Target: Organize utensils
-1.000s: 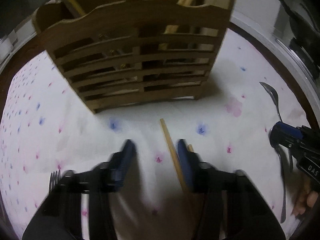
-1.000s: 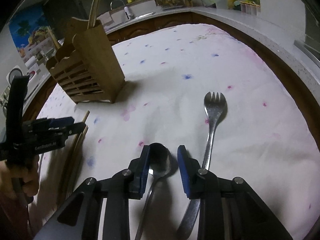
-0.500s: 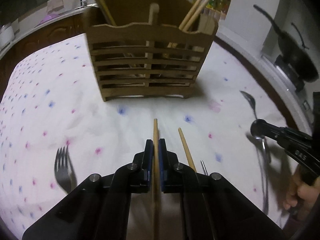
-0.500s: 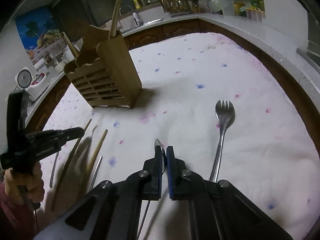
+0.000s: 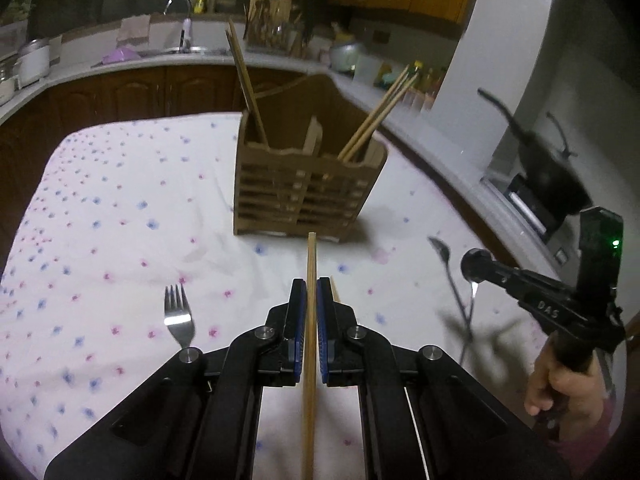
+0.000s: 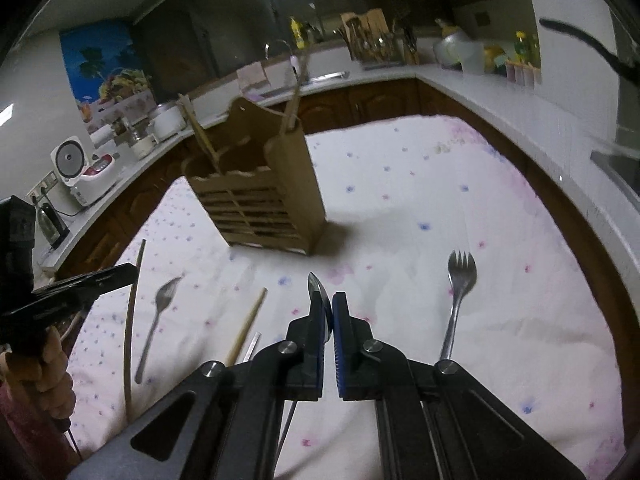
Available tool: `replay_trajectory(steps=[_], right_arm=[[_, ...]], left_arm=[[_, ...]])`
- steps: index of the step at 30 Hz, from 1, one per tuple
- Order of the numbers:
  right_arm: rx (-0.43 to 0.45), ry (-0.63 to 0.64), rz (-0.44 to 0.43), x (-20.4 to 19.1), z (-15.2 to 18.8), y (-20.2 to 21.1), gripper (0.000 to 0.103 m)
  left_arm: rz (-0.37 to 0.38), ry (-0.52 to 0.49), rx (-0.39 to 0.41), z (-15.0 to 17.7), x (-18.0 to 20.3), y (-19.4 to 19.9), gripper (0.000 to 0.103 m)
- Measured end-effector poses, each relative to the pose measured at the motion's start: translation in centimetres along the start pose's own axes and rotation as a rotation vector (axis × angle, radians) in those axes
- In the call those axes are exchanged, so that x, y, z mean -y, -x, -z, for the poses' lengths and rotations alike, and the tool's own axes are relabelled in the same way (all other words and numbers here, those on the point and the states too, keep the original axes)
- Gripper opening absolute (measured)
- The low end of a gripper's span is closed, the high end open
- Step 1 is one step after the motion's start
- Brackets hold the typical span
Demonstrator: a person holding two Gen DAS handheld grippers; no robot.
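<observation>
Kitchen counters with a sink ring a table under a white, flower-dotted cloth (image 5: 120,208).

From the left wrist camera, the left gripper (image 5: 311,292) is clenched on a wooden chopstick (image 5: 311,264), which runs straight forward between the jaws with its tip aimed at the wooden utensil holder (image 5: 304,200) standing toward the far edge of the cloth. That holder is slatted and split into compartments: a pair of chopsticks leans out of its right side and another stick stands in its left rear (what else sits inside is hidden). A fork (image 5: 178,316) lies on the cloth near the front left. The right gripper appears at the right edge, with a blurred spoon below it.

From the right wrist camera, the right gripper (image 6: 328,304) is closed on a spoon (image 6: 318,286), its bowl poking up past the fingertips. On the cloth lie a second fork (image 6: 460,280) toward the right edge, another spoon (image 6: 160,308) and a loose chopstick (image 6: 248,324) toward the left.

Both pieces look lifted and ready to travel. To do it well, I would tip each one upright above a compartment, chopstick with the other sticks, and lower it in before letting go, one hand at a time so the tools do not collide over the holder.
</observation>
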State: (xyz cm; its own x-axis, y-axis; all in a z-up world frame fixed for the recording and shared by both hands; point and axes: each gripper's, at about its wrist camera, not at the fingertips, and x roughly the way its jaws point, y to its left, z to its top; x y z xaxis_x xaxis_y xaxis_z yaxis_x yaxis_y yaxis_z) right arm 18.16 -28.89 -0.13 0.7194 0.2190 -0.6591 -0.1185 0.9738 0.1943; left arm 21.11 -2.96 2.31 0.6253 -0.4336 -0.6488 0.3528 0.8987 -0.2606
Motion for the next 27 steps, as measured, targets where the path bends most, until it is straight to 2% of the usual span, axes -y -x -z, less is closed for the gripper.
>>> replay_trajectory(steps=[8, 15, 27], right_arm=[[0.069, 0.053, -0.015, -2.3, -1.0, 2.8, 0.003], [0.133, 0.080, -0.003, -3.8, -1.6, 4.6, 0.003], [0.173, 0.102, 0.011, -4.9, -1.6, 5.3, 0.003]], left_arm=[[0.021, 0.010, 0.058, 0.6, -0.2, 3.8, 0.004], [0.020, 0.036, 0.143, 0.9, -0.6, 6.9, 0.004], [0.000, 0.071, 0.193, 0.9, -1.6, 8.4, 0.004]])
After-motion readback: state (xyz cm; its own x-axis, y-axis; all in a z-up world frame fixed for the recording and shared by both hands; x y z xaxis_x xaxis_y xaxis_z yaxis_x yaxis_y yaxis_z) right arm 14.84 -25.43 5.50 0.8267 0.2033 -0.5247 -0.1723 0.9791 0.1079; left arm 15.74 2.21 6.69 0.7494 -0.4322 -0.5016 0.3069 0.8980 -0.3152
